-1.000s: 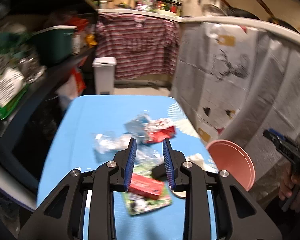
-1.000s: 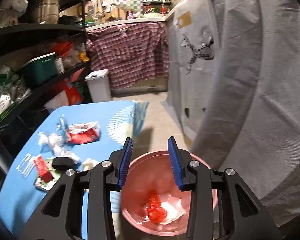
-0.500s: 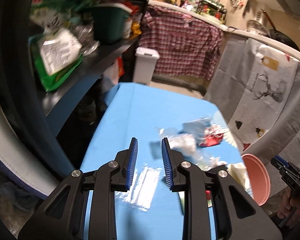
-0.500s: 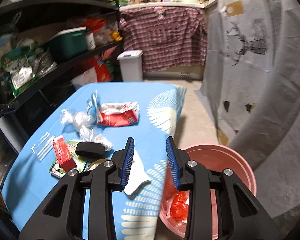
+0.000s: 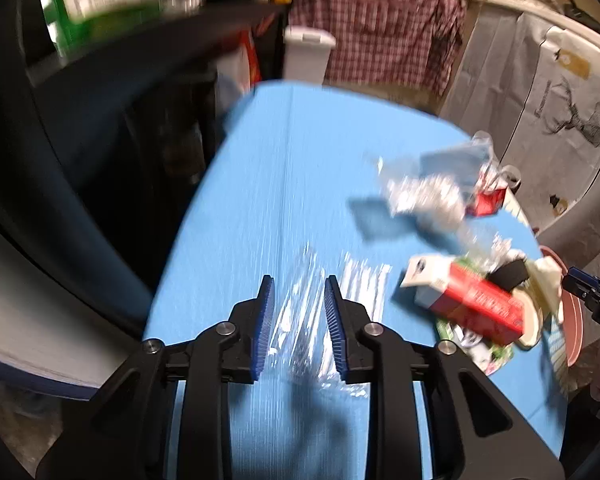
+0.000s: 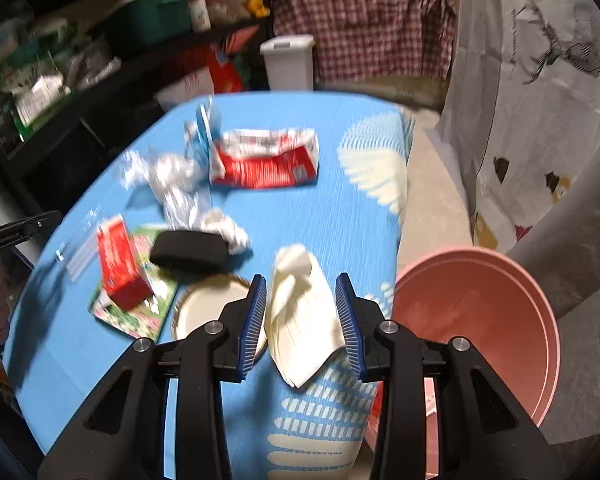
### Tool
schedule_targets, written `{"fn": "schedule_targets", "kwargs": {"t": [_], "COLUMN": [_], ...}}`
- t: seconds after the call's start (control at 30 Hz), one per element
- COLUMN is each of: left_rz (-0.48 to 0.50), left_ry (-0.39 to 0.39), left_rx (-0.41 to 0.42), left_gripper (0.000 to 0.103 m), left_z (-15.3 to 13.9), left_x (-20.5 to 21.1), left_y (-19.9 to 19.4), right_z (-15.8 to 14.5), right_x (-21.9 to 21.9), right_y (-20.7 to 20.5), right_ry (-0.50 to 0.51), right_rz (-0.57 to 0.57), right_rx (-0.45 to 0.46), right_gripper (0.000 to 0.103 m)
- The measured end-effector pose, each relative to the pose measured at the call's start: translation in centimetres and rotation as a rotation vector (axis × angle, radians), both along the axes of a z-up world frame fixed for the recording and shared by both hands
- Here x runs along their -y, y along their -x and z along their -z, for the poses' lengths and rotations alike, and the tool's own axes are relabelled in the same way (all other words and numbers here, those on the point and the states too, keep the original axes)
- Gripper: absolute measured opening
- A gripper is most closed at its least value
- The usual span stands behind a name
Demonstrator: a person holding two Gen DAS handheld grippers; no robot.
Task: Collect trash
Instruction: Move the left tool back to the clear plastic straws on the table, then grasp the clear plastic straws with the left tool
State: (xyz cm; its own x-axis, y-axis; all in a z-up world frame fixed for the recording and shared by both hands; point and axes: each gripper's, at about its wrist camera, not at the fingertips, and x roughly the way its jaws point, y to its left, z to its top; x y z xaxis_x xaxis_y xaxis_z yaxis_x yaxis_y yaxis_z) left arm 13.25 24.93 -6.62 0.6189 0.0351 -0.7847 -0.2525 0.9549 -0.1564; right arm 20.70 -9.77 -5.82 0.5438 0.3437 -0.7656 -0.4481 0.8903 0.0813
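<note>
Looking along the left gripper, its jaws are seen opening, a clear plastic wrapper lying flat on the blue tabletop between them, not pressed by the pads. Beside it to the right lies a red carton.

From the right gripper, jaws likewise opening, a cream napkin is framed, ungripped, at the tabletop edge beside the pink basin.
</note>
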Motion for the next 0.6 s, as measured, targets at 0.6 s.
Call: {"fn": "schedule_targets", "kwargs": {"t": [0.6], "left_rz": [0.052], "left_ry": [0.04], "left_rx": [-0.075], "left_gripper": [0.0], "left_z": [1.9], "left_x": [1.0], "left_y": [-0.3], "right_z": [1.5], "right_x": [-1.2], "right_y": [1.0], "right_ry": [0.075], "right_rz": [-0.094], "right_rx": [-0.051], "right_gripper": [0.003]}}
